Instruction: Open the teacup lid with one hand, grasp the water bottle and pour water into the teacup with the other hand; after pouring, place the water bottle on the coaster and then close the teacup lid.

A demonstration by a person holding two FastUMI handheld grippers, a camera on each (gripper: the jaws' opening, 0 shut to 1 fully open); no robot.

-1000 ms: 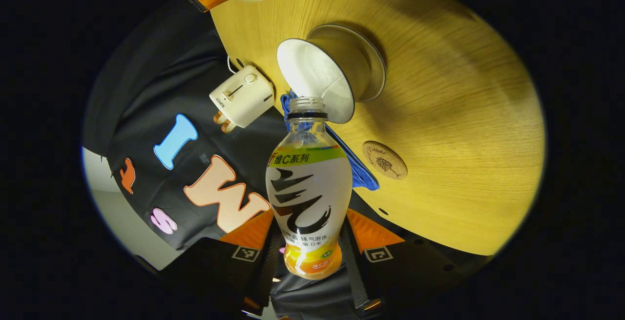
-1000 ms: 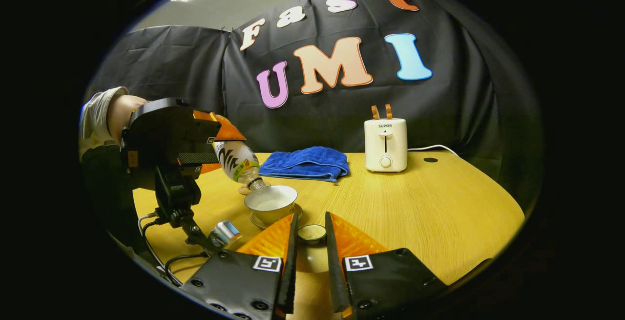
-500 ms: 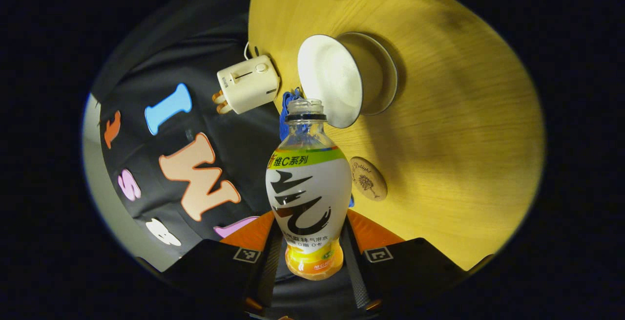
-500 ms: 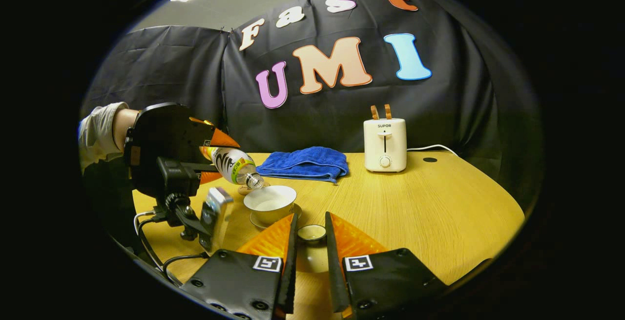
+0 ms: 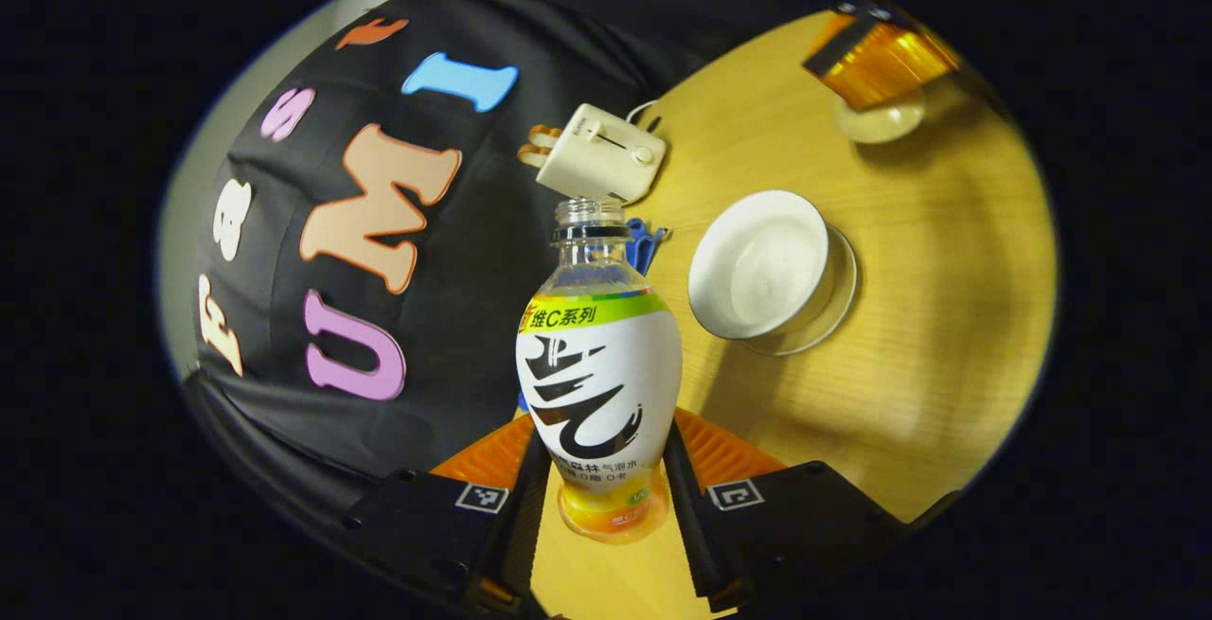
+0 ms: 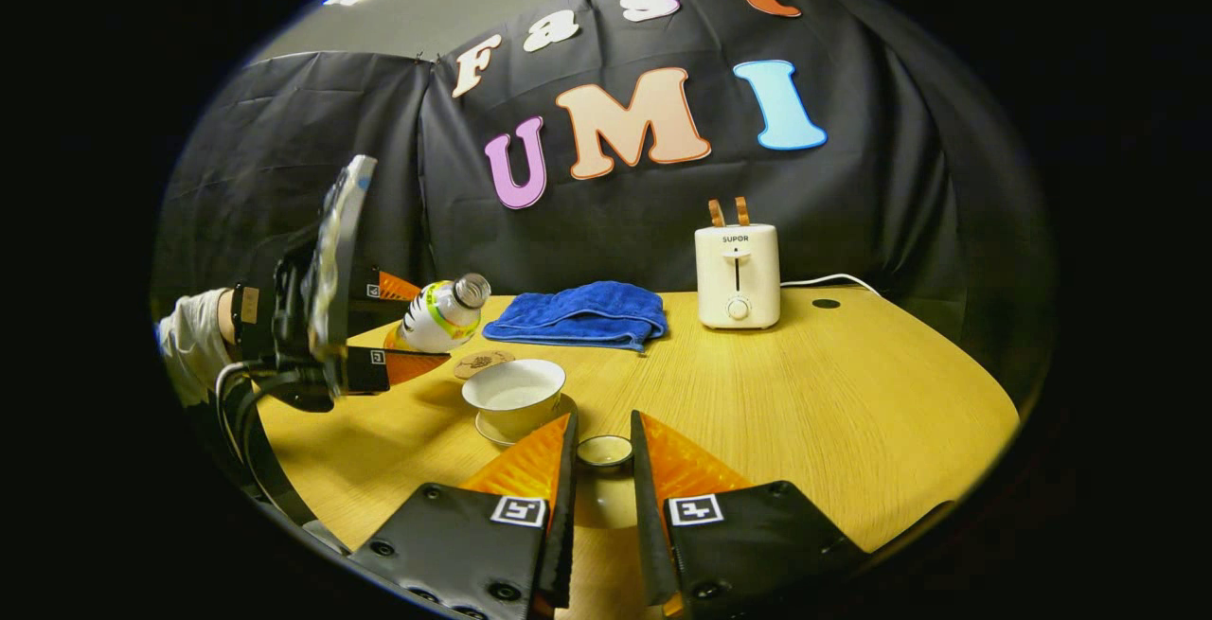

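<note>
white water bottle (image 5: pixel 598 383) in left gripper (image 5: pixel 598 497)

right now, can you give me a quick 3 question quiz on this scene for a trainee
1. True or false: the left gripper is shut on the water bottle.
2. Multiple choice: what lies on the table between the teacup and the toaster? A) a sponge B) a blue towel C) a plate
3. Fill in: the right gripper holds the teacup ____ just above the table.

Key
1. True; both fingers press its lower body, and its neck is lifted away from the teacup.
2. B, the blue towel.
3. lid; the teacup sits open on its saucer.
</note>
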